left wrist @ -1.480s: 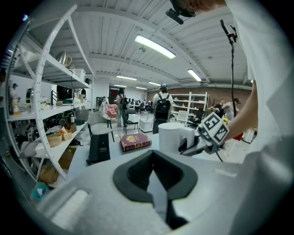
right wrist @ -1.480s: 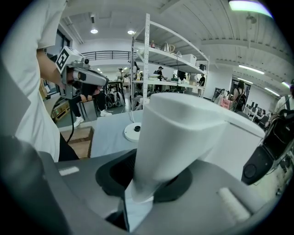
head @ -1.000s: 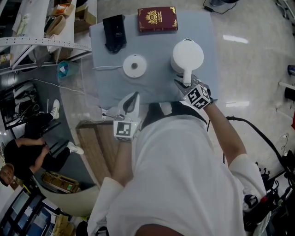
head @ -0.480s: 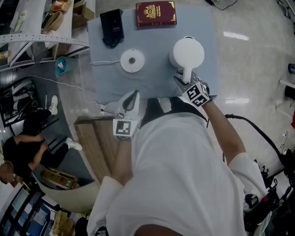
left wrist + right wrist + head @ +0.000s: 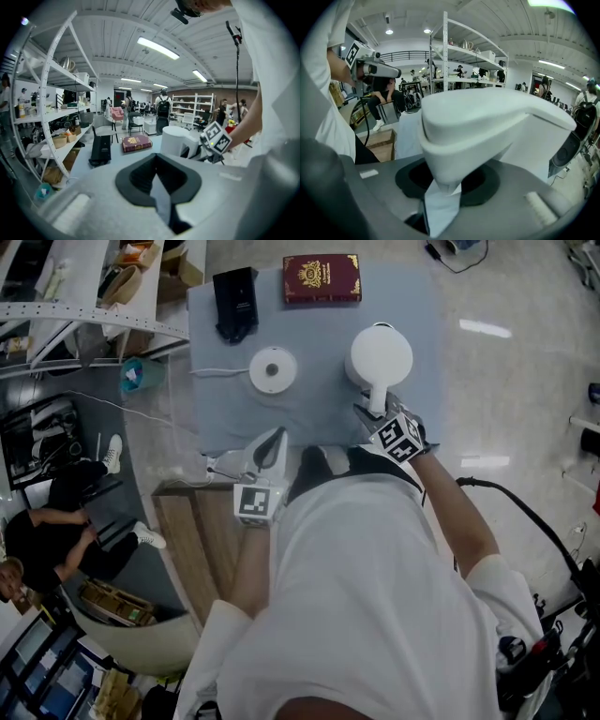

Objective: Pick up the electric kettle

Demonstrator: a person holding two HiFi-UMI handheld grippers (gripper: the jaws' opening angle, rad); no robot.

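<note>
Grey-blue surface (image 5: 216, 399) in an open workshop with shelving. White plastic electric kettle (image 5: 382, 354) stands off its round white base (image 5: 274, 371), by the right edge, with its handle (image 5: 378, 397) pointing at the near edge. Right tool (image 5: 372, 415) is at that handle. Its jaws have just been opening and the handle sits between them. Pads aren't biting yet as far as I can see, so it's released, not gripping. Left tool (image 5: 270, 444) is clenched on nothing, parked over the near edge.

Handling guess: rigid shell, smooth, a bit slippery. Weight unknown since I can't see the fill. With water in it, it'd be body-heavy and want to pivot down off the handle. Take it high on the handle, close to the body, clamp firm, lift straight up. Dark red hardback book (image 5: 322, 278) at the far edge is well clear.
</note>
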